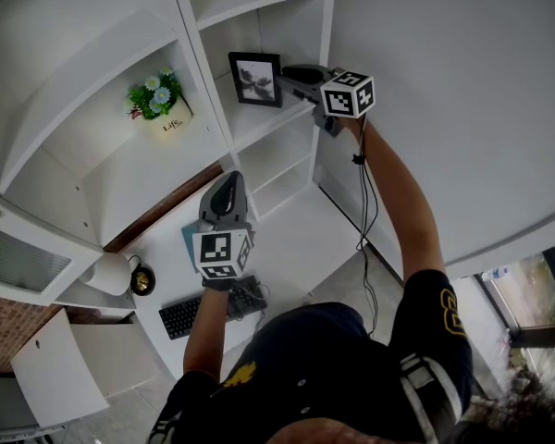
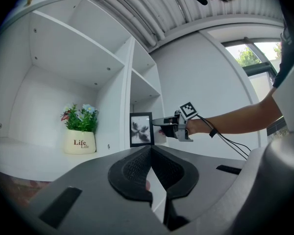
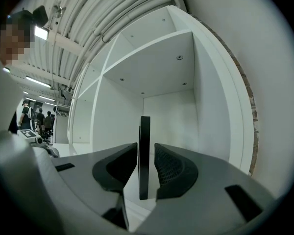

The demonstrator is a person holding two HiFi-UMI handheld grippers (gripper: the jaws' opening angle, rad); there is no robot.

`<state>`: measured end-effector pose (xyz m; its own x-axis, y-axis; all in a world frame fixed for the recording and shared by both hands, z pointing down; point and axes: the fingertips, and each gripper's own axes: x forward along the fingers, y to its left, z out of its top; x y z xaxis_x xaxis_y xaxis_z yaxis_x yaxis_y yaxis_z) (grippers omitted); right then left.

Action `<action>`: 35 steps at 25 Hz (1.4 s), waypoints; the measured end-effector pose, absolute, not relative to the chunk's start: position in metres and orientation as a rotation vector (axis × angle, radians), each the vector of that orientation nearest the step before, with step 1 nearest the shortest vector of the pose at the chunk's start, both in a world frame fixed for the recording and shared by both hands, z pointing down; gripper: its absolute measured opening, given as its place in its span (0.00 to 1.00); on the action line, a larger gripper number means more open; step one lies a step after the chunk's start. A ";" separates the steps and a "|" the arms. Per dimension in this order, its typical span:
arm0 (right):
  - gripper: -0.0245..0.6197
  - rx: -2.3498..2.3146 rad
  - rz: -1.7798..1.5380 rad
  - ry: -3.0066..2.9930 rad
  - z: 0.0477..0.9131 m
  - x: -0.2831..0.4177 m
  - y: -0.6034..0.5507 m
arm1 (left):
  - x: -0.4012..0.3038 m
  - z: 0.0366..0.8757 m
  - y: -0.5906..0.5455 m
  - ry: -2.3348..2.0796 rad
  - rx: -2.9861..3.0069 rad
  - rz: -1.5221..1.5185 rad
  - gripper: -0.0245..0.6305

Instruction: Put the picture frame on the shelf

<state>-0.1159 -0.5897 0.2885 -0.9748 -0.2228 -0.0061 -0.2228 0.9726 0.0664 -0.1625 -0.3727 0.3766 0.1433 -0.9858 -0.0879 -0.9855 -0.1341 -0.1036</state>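
The black picture frame (image 1: 255, 79) stands upright on a white shelf (image 1: 268, 118) in the right-hand column of the unit. My right gripper (image 1: 284, 80) reaches to its right edge. In the right gripper view the frame (image 3: 144, 155) is edge-on between the jaws, with a thin gap showing on each side, so the right gripper (image 3: 145, 148) is narrowly open around it. My left gripper (image 1: 228, 189) hangs lower, in front of the shelving, shut on nothing. The left gripper view shows the left gripper (image 2: 151, 148), the frame (image 2: 141, 129) and the right gripper (image 2: 157, 126) beyond it.
A white pot of flowers (image 1: 163, 104) marked "Life" sits in the neighbouring compartment to the left (image 2: 80, 136). Below are a white desk with a keyboard (image 1: 199, 314) and a small dark round object (image 1: 142, 280). A white wall (image 1: 444, 81) lies to the right. People stand far off (image 3: 39, 121).
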 end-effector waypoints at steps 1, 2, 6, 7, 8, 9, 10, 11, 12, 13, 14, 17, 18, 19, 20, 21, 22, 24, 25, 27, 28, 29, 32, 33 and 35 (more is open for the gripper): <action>0.18 0.355 -0.104 -3.118 0.289 -0.115 -0.590 | -0.162 0.376 -0.373 1.970 -2.269 -0.001 0.07; 0.18 0.357 -0.102 -3.118 0.289 -0.114 -0.590 | -0.162 0.376 -0.373 1.968 -2.270 0.001 0.07; 0.18 0.371 -0.100 -3.117 0.289 -0.109 -0.589 | -0.161 0.376 -0.373 1.963 -2.276 0.004 0.07; 0.18 0.374 -0.100 -3.117 0.289 -0.109 -0.589 | -0.160 0.376 -0.372 1.961 -2.278 0.006 0.07; 0.18 0.376 -0.102 -3.116 0.289 -0.109 -0.588 | -0.160 0.376 -0.372 1.960 -2.279 0.007 0.07; 0.18 0.377 -0.107 -3.114 0.289 -0.109 -0.587 | -0.160 0.376 -0.372 1.958 -2.280 0.007 0.07; 0.18 0.376 -0.114 -3.111 0.290 -0.110 -0.587 | -0.159 0.376 -0.372 1.957 -2.282 0.006 0.07; 0.18 0.373 -0.121 -3.109 0.290 -0.111 -0.585 | -0.159 0.376 -0.373 1.955 -2.283 0.006 0.07; 0.18 0.370 -0.128 -3.106 0.291 -0.113 -0.584 | -0.158 0.377 -0.373 1.953 -2.284 0.005 0.07; 0.18 0.368 -0.132 -3.104 0.291 -0.113 -0.583 | -0.158 0.377 -0.373 1.951 -2.285 0.003 0.07; 0.18 0.368 -0.135 -3.102 0.292 -0.114 -0.583 | -0.158 0.377 -0.372 1.949 -2.285 0.002 0.07; 0.18 0.378 -0.136 -3.101 0.293 -0.111 -0.581 | -0.160 0.377 -0.369 1.953 -2.282 0.001 0.07; 0.17 0.381 -0.137 -3.103 0.293 -0.109 -0.580 | -0.161 0.377 -0.369 1.956 -2.280 0.001 0.07; 0.16 0.386 -0.140 -3.104 0.294 -0.108 -0.580 | -0.162 0.377 -0.368 1.960 -2.276 0.001 0.07; 0.15 0.394 -0.144 -3.106 0.295 -0.106 -0.579 | -0.164 0.377 -0.368 1.965 -2.273 0.004 0.07; 0.14 0.409 -0.150 -3.109 0.296 -0.105 -0.578 | -0.165 0.377 -0.368 1.971 -2.270 0.008 0.07; 0.14 0.434 -0.159 -3.110 0.297 -0.103 -0.577 | -0.167 0.377 -0.368 1.977 -2.268 0.014 0.07; 0.13 0.504 -0.178 -3.114 0.300 -0.099 -0.575 | -0.169 0.377 -0.368 1.984 -2.266 0.022 0.07; 0.13 0.531 -0.182 -3.117 0.301 -0.096 -0.574 | -0.171 0.376 -0.368 1.986 -2.264 0.023 0.07; 0.13 0.559 -0.181 -3.128 0.301 -0.093 -0.568 | -0.174 0.376 -0.367 1.993 -2.258 0.024 0.07; 0.13 0.567 -0.181 -3.134 0.301 -0.091 -0.565 | -0.177 0.377 -0.367 1.999 -2.254 0.025 0.07; 0.13 0.578 -0.183 -3.139 0.301 -0.089 -0.563 | -0.179 0.377 -0.367 2.007 -2.250 0.028 0.07; 0.12 0.632 -0.197 -3.129 0.304 -0.087 -0.559 | -0.184 0.379 -0.368 2.025 -2.239 0.028 0.07; 0.12 0.645 -0.201 -3.120 0.305 -0.086 -0.558 | -0.185 0.380 -0.368 2.027 -2.238 0.024 0.07; 0.12 0.655 -0.203 -3.111 0.308 -0.086 -0.554 | -0.185 0.381 -0.368 2.027 -2.236 0.017 0.07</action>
<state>-0.0862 -0.5544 0.3080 -0.9147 -0.3982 -0.0694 -0.4039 0.9075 0.1152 -0.1854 -0.3683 0.3809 0.1009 -0.9907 -0.0911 -0.9921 -0.0934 -0.0838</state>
